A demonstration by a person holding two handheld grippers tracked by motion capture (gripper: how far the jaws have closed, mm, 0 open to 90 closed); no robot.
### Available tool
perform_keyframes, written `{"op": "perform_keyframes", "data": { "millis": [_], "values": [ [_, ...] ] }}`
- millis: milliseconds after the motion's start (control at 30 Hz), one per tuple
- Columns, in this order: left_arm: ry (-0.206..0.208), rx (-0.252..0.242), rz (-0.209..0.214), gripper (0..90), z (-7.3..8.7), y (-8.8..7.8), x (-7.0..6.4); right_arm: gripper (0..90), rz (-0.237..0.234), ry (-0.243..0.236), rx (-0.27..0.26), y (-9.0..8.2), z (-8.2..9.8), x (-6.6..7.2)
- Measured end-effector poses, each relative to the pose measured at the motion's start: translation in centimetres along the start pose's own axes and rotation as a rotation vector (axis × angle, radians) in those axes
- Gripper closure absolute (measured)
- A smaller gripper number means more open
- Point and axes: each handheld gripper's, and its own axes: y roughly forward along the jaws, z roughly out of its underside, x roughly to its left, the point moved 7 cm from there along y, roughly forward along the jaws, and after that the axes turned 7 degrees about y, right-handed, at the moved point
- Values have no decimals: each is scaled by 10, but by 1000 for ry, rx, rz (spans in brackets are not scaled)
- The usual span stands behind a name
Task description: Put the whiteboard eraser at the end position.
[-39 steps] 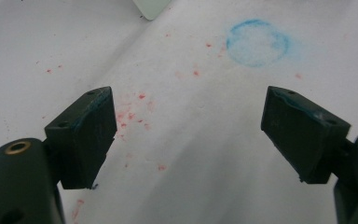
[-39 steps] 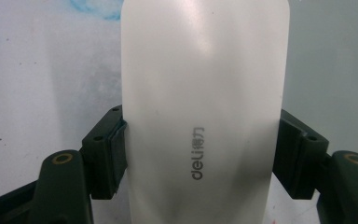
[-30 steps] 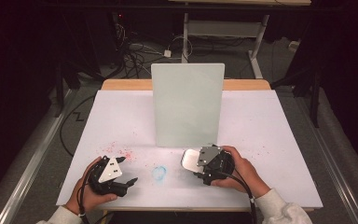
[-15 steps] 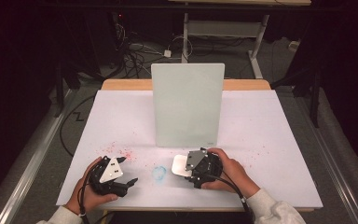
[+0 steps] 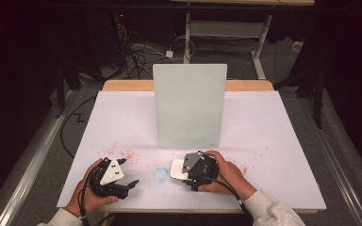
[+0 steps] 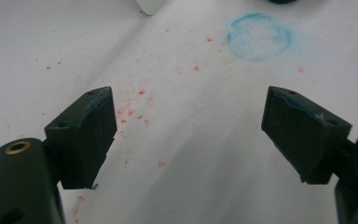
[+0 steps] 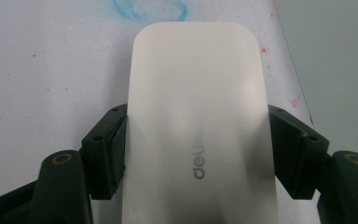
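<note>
A white table [image 5: 273,141] spans mid-frame, a pale board [image 5: 189,106] upright at centre. Lower right, the right gripper [image 5: 186,170] pinches a white eraser [image 7: 198,135], forearm angling in from the bottom. Lower left, the left gripper [image 5: 131,184] rests low, jaws spread.

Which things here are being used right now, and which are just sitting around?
In use: white eraser block, clamped in the right gripper; blue chalk ring just ahead of it.
Just there: upright pale board, red specks, open left gripper.
</note>
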Motion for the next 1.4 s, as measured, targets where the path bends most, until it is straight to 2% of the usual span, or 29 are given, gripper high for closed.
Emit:
{"op": "perform_keyframes", "data": {
  "millis": [67, 100, 133, 200, 300, 467, 567, 733, 800, 1000, 1033, 1067, 1200, 1400],
  "values": [
    [2, 0, 2, 175, 0, 0, 0, 305, -39, 10, -22, 0, -1, 3],
    [3, 1, 2, 175, -1, 0, 0, 305, -64, -1, -32, 1, -2, 5],
    [3, 1, 2, 175, -1, 0, 0, 305, -72, -4, -24, 0, -1, 7],
    [1, 1, 3, 175, 0, 1, 0, 305, -67, -21, -28, 0, -2, 7],
    [2, 2, 2, 175, 0, 1, 0, 304, -79, -9, -32, 0, -1, 6],
    [-3, -4, 0, 175, 0, 0, 1, 302, -68, -15, -44, -1, -2, 8],
    [-3, -5, -1, 175, 0, -1, 1, 295, -64, 9, -66, -5, -3, 7],
    [-3, -6, -2, 175, 0, -1, 1, 293, -58, 23, -112, -13, -5, 5],
    [-4, -9, -1, 175, 0, -1, 1, 290, -48, 19, -121, -16, -5, 4],
    [-3, -8, -1, 175, -1, -1, 0, 288, -21, 39, -161, -26, -6, -2],
    [-4, -8, 0, 175, -1, -1, 0, 287, -10, 57, -165, -28, -6, -3],
    [-4, -8, 0, 175, -1, -1, 0, 285, -5, 47, -175, -29, -6, -4],
    [-5, -8, 2, 175, -1, -1, 0, 272, 20, 61, -199, -37, -6, -10],
    [-6, -9, 1, 175, -1, -1, 0, 241, 88, 105, -236, -46, -4, -20]
  ]
}}
